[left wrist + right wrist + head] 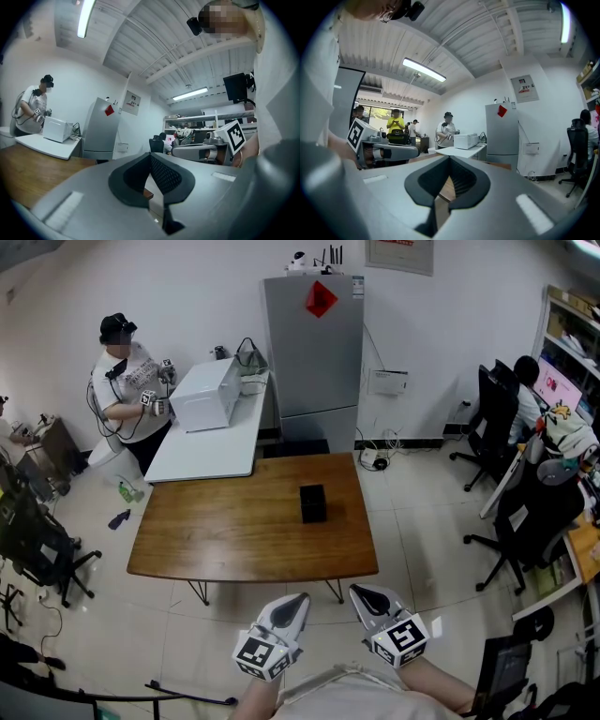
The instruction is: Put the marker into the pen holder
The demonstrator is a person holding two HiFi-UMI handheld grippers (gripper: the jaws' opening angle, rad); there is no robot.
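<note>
well, left gripper (298, 600) and right gripper (362, 592) hover closed and empty before the table (234, 540) bearing the pen holder (313, 503).

Two tables: one wooden table (253, 521), one white table (211, 442). One black pen holder (313, 503), one fridge (314, 343), one microwave (206, 395). Office chairs (525, 521): three, possibly four, since the room's edges are murky.

pen holder (313, 502) | black, box-shaped, upright | on brown wooden surface (234, 531), right of centre, standing alone
</note>
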